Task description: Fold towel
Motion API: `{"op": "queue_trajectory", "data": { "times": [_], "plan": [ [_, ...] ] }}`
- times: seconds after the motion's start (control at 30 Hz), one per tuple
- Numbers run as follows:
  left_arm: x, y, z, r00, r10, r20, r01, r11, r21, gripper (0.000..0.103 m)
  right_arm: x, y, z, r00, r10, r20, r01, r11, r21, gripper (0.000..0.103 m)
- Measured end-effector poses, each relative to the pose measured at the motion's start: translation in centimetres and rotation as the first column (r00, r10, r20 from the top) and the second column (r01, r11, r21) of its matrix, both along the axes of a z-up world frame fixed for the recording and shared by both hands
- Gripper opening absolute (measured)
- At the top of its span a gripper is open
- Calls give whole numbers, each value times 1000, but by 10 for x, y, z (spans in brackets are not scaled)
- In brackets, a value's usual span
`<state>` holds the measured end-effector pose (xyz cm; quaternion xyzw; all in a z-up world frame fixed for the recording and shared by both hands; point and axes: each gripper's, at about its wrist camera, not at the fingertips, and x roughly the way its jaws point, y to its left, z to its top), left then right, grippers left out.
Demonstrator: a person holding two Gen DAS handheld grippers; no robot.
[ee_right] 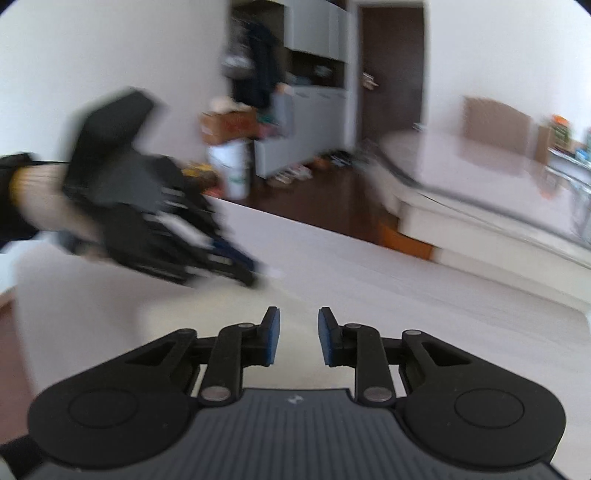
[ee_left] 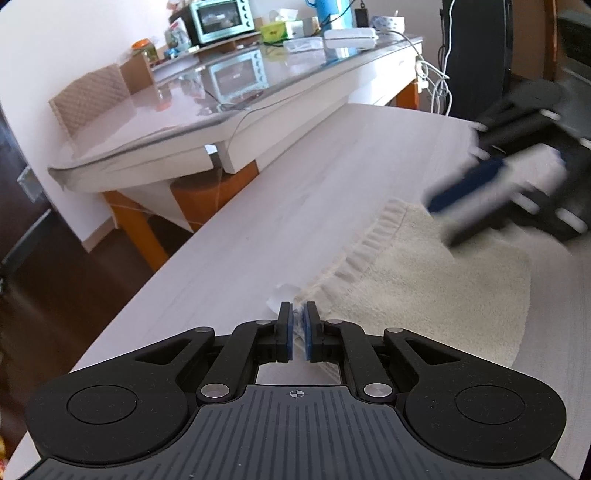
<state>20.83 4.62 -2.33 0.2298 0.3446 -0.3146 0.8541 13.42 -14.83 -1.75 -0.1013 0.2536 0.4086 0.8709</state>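
- The towel [ee_left: 436, 280] is cream terry cloth, nubbly and matt, with a ribbed hem.
- The table [ee_left: 280, 206] looks like pale wood grain, smooth and matt.
- The left gripper [ee_left: 299, 325] is matt black plastic with blue pads and dull metal pins.
- The desk [ee_left: 207, 96] has a glossy, mirror-like top.

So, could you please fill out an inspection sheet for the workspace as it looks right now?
Surface: pale wood-grain table, mostly bare.
Job's things: cream towel lying on the table, ribbed edge showing, a white tag at its near corner.
Clutter: nothing seen on the work table.
Grippers: left gripper shut on the towel corner; right gripper open, nothing between its fingers, blurred above the towel in the left view.
Cables: white cables hang off the side table.
Surroundings: glass-topped side table with a toaster oven; dark floor.
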Motion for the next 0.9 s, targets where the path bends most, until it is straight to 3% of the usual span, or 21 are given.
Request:
{"op": "queue_trajectory", "data": {
  "times": [0.2,0.4,0.63,0.77,0.9],
  "plan": [
    [0,0,1,1000,-2,-8,3,1000,7,7,-29,40,-10,993,120,10,-120,992,-26,21],
    [0,0,2,1000,-10,-9,10,1000,13,8,-25,60,-34,979,182,-91,-186,981,-49,20],
    [2,2,0,1000,-14,-9,14,1000,0,8,-29,53,-18,977,202,-69,-201,979,20,20],
    [2,2,0,1000,-10,-9,10,1000,-3,8,-29,68,-30,967,232,-106,-237,971,-29,21],
    [1,3,-1,1000,-6,-8,6,1000,-7,9,-27,61,-28,969,212,-126,-211,977,21,21]
  ]
}}
